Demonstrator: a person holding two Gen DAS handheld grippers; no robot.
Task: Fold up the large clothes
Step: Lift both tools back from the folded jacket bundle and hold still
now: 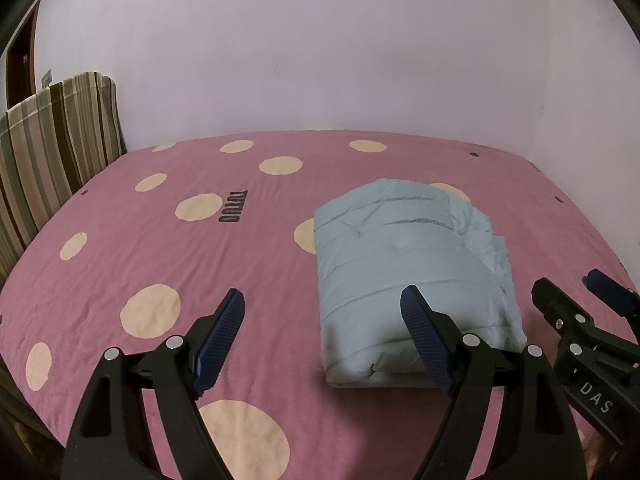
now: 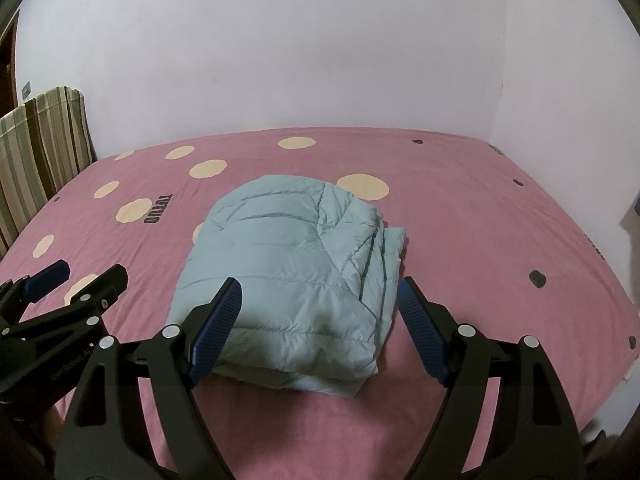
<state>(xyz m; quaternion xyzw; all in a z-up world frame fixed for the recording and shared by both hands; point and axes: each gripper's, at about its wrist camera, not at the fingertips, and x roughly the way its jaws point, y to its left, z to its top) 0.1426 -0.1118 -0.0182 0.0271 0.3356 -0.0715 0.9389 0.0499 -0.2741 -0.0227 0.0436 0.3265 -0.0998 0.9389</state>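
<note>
Jacket (image 2: 288, 280) folded on bed (image 2: 480, 220), fingers apart

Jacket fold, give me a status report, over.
Left gripper open, right gripper open, both empty. Light blue puffer jacket folded on pink bedsheet. Nothing obstructing.

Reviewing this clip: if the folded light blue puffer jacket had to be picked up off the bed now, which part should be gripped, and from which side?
Probably the near folded edge of the light blue puffer jacket, approached low from the front. There the layers end in one rounded, closed fold, so a pinch catches the whole stack. The right side shows loose stacked edges that would likely splay. The open right gripper already faces this edge; the left gripper is open too.
</note>
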